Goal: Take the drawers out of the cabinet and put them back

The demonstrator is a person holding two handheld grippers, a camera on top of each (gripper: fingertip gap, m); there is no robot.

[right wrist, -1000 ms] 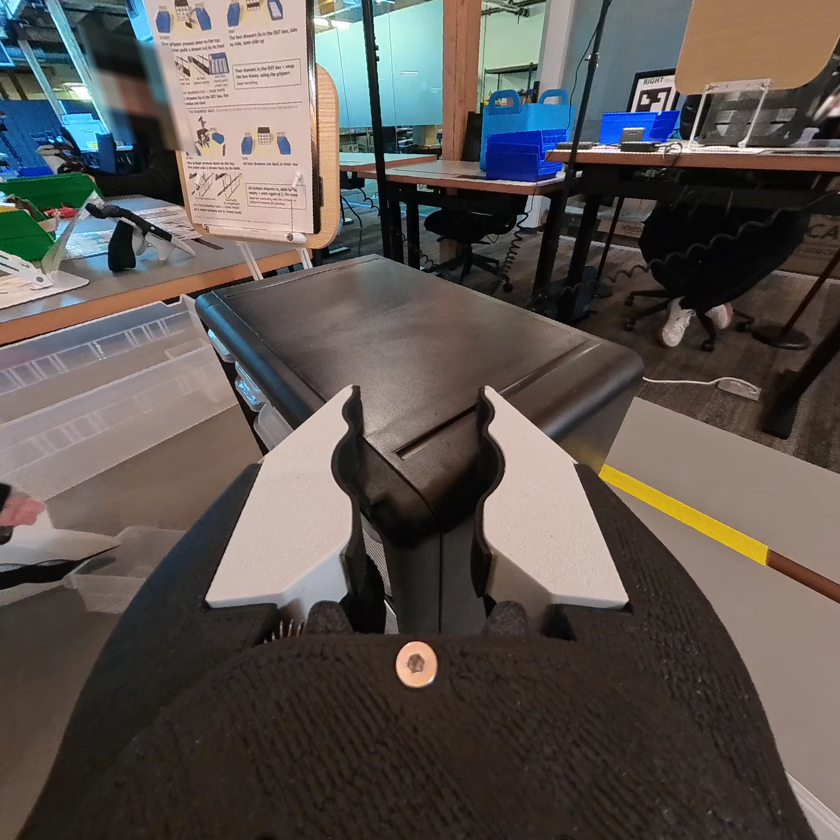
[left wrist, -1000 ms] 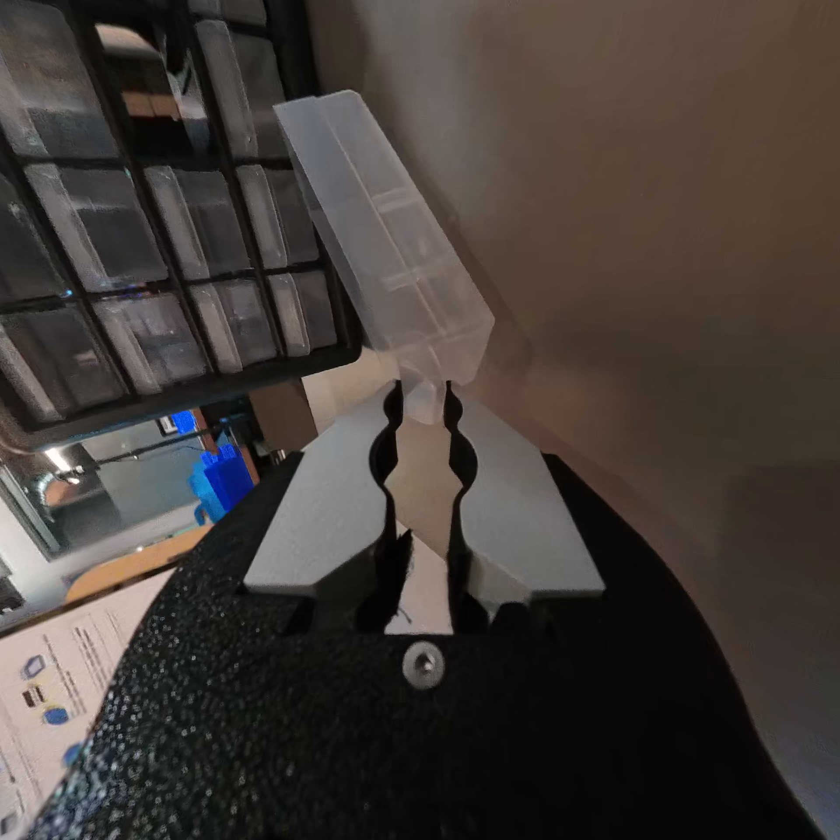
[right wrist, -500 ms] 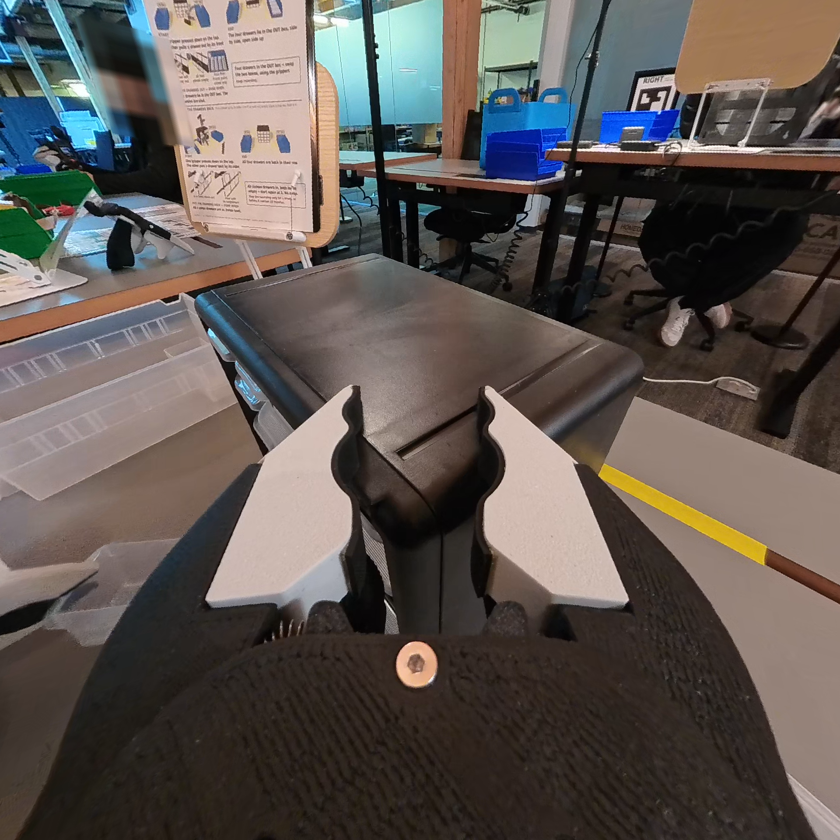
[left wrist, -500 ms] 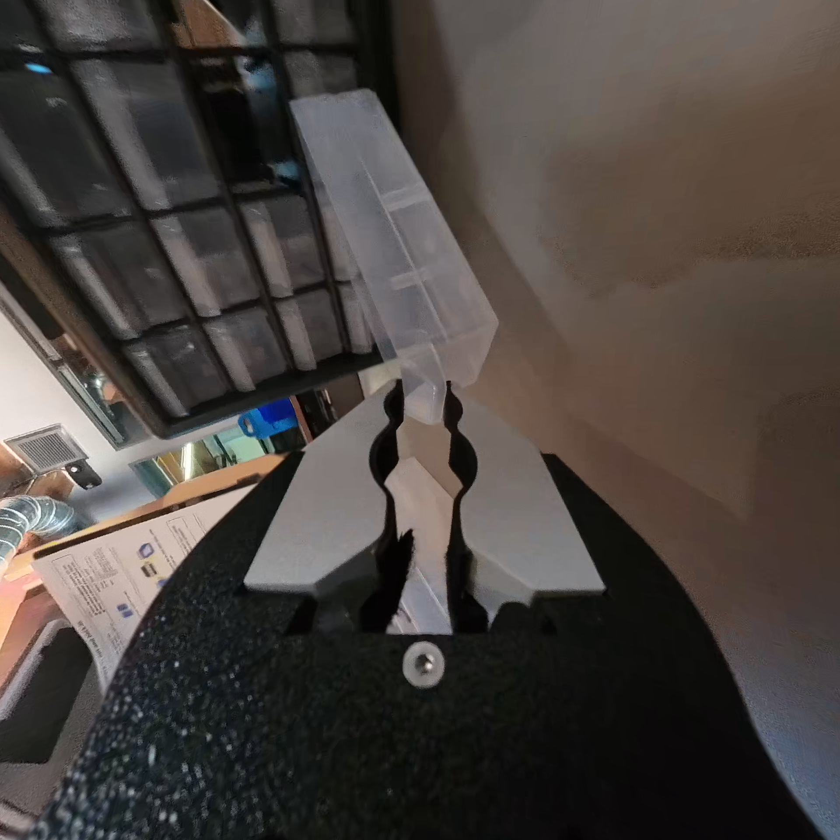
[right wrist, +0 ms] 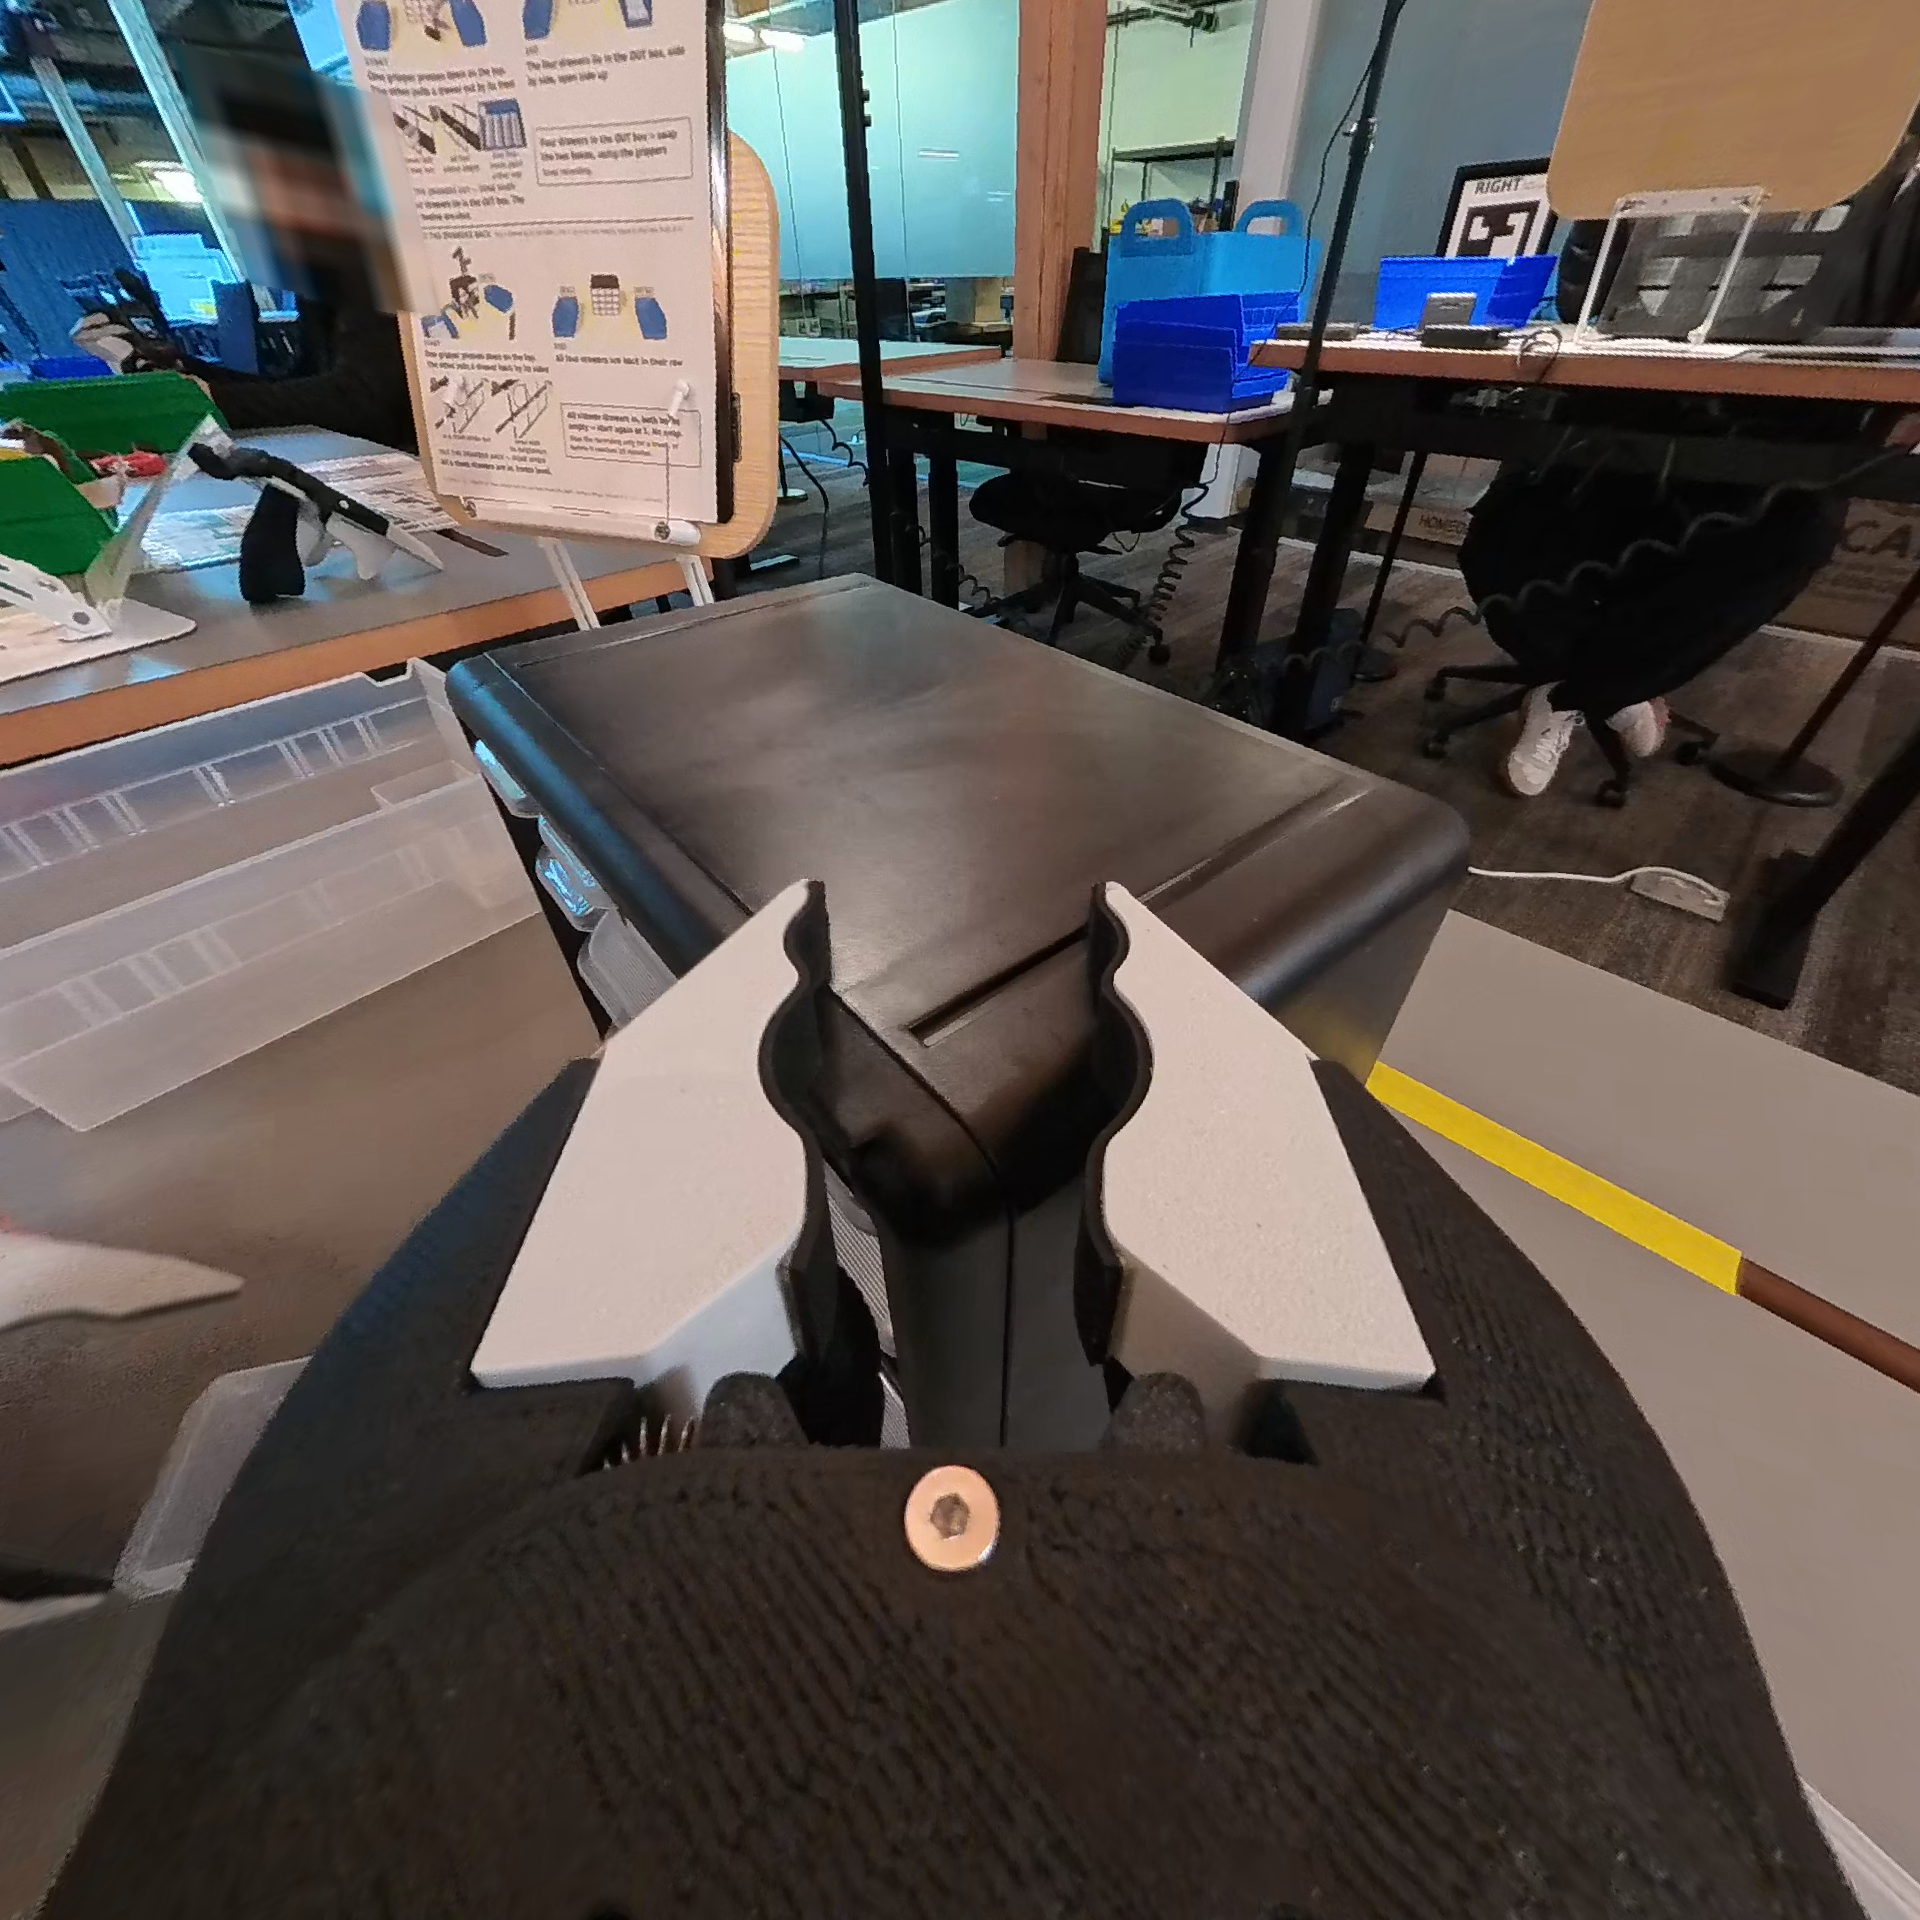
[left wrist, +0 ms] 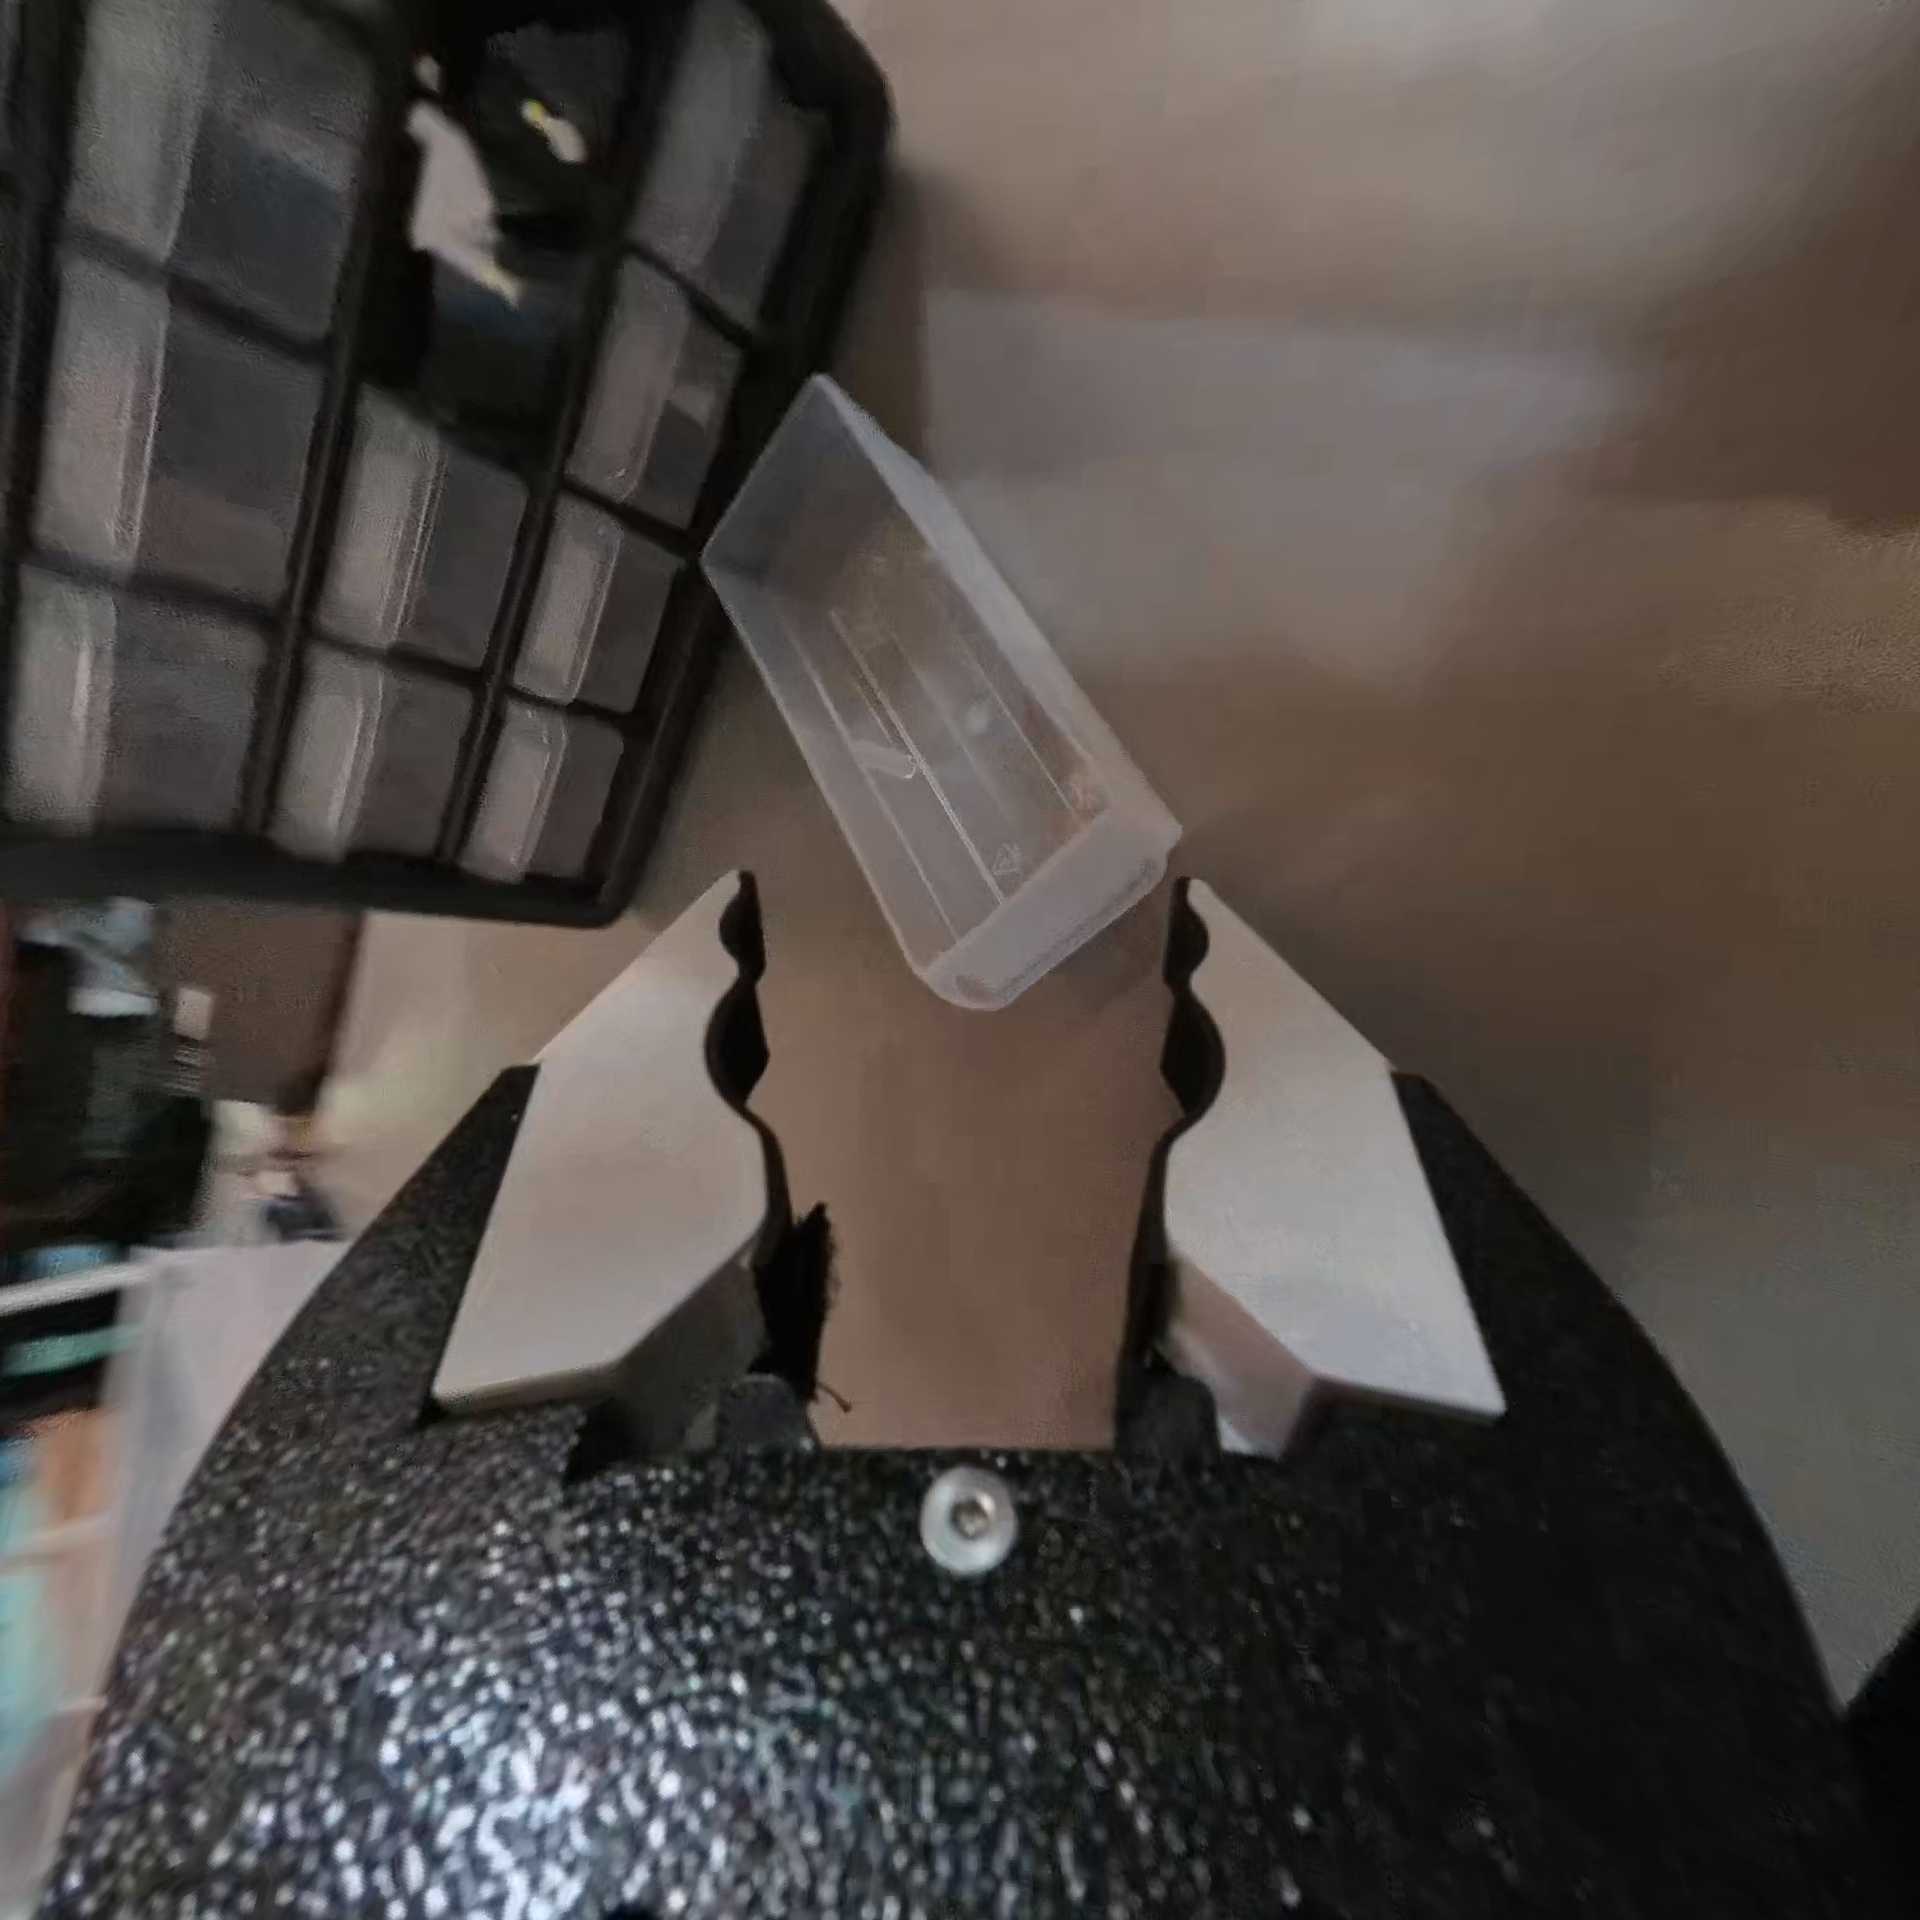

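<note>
The black cabinet [left wrist: 312, 883] with a grid of clear drawers stands at the upper left in the left wrist view. One slot [left wrist: 488, 260] near its top is empty. A clear plastic drawer [left wrist: 914, 707] lies tilted on the grey table beside the cabinet, just past my left gripper [left wrist: 964, 881]. That gripper is open and holds nothing. In the right wrist view my right gripper [right wrist: 956, 894] is closed around the near top corner of the cabinet [right wrist: 935, 748], a finger on each side.
A large clear bin [right wrist: 208, 862] sits left of the cabinet. An instruction sheet on a board [right wrist: 561, 260] stands behind it. A yellow tape line [right wrist: 1558, 1184] runs along the table at the right. Another clear drawer [right wrist: 197, 1475] lies at the lower left.
My left gripper has opened and let go of the clear drawer, which now lies on the table. The left view has swung towards the cabinet. The right gripper has not moved.
</note>
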